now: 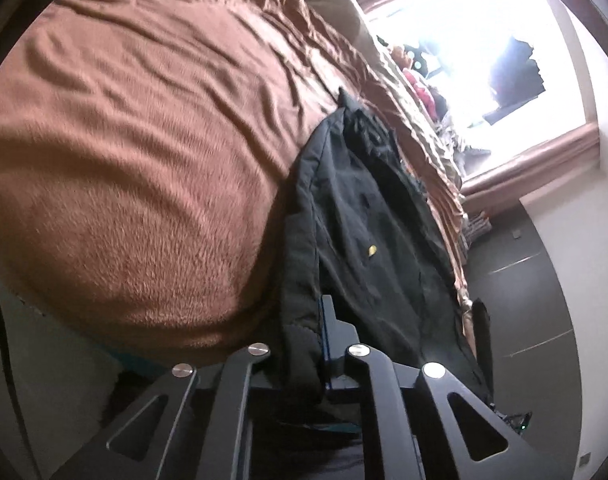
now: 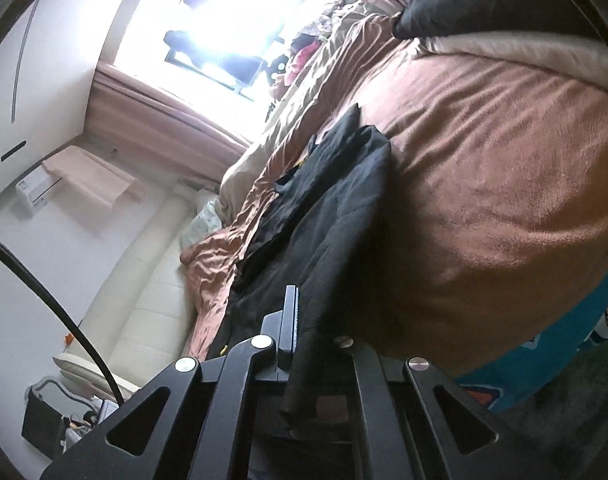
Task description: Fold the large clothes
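L + R wrist cams, both rolled sideways, close over brown bed point(image 1: 143, 160), shared: black jacket point(image 2: 336, 200), window point(image 1: 484, 40)

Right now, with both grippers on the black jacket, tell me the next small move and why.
Probably lift both edges together and carry them across: the left gripper and right gripper are each shut on an edge of the black jacket, which still lies spread on the brown blanket.

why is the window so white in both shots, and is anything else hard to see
Left wrist view: window blown out, black jacket loses detail, brown blanket slightly blurred, edges bent by fisheye. Right wrist view: same glare at the window, jacket in deep shadow.
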The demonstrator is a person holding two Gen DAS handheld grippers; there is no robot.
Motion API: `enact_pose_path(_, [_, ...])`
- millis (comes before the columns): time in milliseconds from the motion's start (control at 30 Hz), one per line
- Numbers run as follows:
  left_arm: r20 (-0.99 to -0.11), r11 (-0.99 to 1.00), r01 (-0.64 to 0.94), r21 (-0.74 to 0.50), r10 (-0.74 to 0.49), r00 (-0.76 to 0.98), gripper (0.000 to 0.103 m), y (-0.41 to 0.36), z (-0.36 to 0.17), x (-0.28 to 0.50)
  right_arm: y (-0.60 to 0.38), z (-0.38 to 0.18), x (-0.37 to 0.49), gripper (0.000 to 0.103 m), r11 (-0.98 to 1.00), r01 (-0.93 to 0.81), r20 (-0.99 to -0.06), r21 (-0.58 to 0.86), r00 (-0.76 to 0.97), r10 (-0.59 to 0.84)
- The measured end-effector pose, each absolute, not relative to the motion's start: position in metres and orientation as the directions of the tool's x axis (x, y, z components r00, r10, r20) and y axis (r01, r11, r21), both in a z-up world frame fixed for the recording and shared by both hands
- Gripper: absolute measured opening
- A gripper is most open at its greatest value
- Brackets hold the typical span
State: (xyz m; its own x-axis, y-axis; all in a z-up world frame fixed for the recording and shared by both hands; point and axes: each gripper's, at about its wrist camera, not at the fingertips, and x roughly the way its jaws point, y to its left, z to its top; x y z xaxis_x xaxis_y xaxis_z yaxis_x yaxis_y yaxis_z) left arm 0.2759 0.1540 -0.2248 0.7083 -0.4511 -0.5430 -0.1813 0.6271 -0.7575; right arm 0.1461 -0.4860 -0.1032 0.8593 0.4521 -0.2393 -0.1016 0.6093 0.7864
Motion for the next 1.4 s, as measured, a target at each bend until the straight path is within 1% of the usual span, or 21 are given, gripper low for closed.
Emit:
enact_pose_path(67, [-0.522, 0.619, -0.167, -0.768, -0.452, 0.723, 0.005, 0.157, -0.216, 0.272, -0.478, -0.092, 0.140, 0.000, 0.622, -0.111, -0.237, 0.775, 0.862, 0.449])
enact_pose_path(233, [-0.483, 0.615, -0.136, -0.777, -0.444, 0.754, 0.004, 0.163, -0.191, 0.267, -0.468, -0.080, 0.148, 0.000, 0.636, -0.134, -0.227, 0.760, 0.862, 0.452])
enact_pose_path(433, [-0.412, 0.596, -0.085, -0.798, -0.438, 0.799, 0.004, 0.172, -0.155, 0.248, -0.463, -0.047, 0.136, 0.000, 0.651, -0.194, -0.179, 0.734, 0.869, 0.462])
enact_pose_path(633, [-0.352, 0.579, -0.048, -0.814, -0.426, 0.834, 0.004, 0.184, -0.123, 0.213, -0.463, -0.032, 0.116, 0.000, 0.653, -0.253, -0.131, 0.714, 0.868, 0.479])
enact_pose_path(900, [-0.319, 0.593, -0.010, -0.805, -0.418, 0.851, 0.004, 0.184, -0.094, 0.160, -0.468, -0.040, 0.082, 0.000, 0.645, -0.285, -0.101, 0.709, 0.864, 0.492])
enact_pose_path(1400, [-0.236, 0.587, 0.056, -0.807, -0.409, 0.882, 0.004, 0.186, -0.064, 0.081, -0.482, -0.049, 0.037, 0.000, 0.625, -0.332, -0.045, 0.707, 0.860, 0.508])
